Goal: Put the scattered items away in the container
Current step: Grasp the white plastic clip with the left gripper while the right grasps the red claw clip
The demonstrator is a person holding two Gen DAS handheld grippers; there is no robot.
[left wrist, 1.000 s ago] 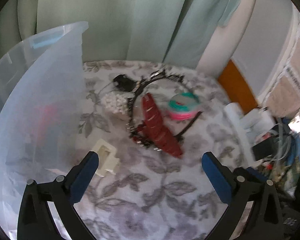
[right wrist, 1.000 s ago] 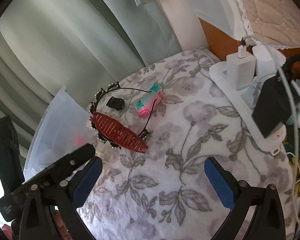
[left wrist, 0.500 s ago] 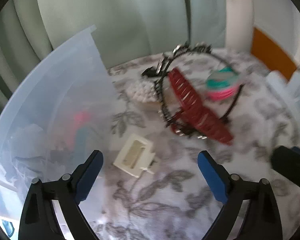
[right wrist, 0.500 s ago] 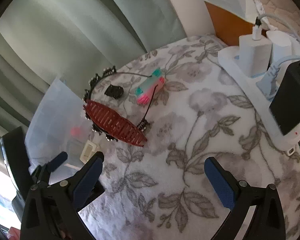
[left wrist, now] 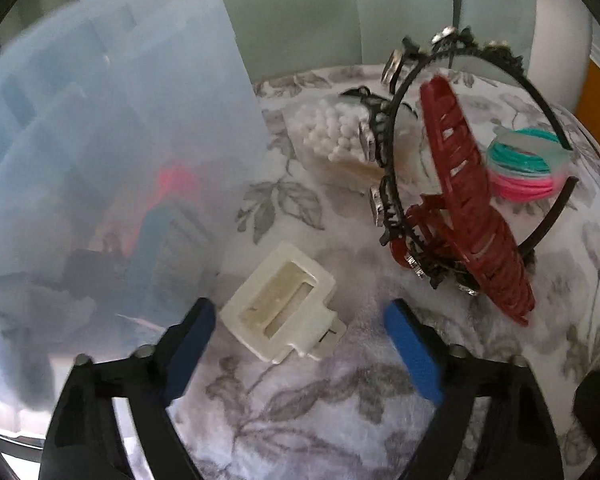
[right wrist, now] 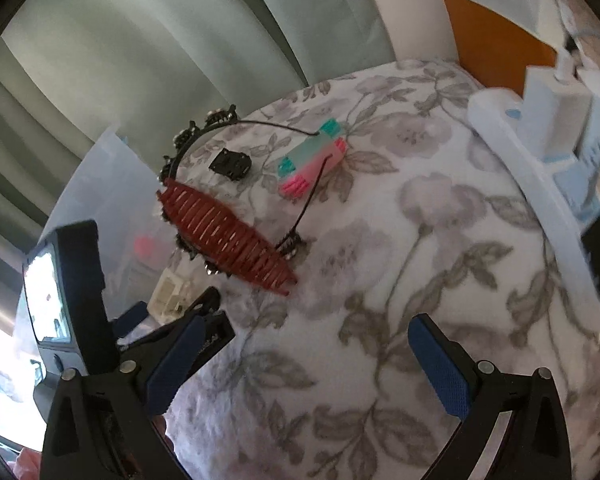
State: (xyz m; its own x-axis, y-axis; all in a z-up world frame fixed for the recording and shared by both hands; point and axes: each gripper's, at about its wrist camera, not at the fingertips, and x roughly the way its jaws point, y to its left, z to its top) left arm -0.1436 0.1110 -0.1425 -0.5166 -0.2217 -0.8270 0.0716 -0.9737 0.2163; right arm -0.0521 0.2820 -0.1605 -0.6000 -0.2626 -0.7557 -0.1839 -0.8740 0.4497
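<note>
A cream hair clip [left wrist: 282,306] lies on the floral cloth just beyond my open left gripper [left wrist: 296,344], between its blue fingertips and apart from them. It also shows in the right wrist view [right wrist: 168,294]. Behind it lie a large red claw clip [left wrist: 472,208], a black jewelled headband [left wrist: 388,168], a bag of cotton swabs [left wrist: 336,136] and a pack of pink and teal hair ties [left wrist: 528,168]. A small black clip [right wrist: 230,165] lies farther back. The translucent container [left wrist: 100,160] stands at the left with items inside. My right gripper [right wrist: 304,364] is open and empty over the cloth.
A white power strip [right wrist: 532,168] with chargers plugged in lies along the right edge of the surface. Pale green curtains [right wrist: 180,40] hang behind. The left gripper's body [right wrist: 72,280] sits at the left of the right wrist view.
My left gripper has moved forward and left, down to the cream clip, which now sits between its fingertips. My right gripper has drifted a little closer to the red claw clip.
</note>
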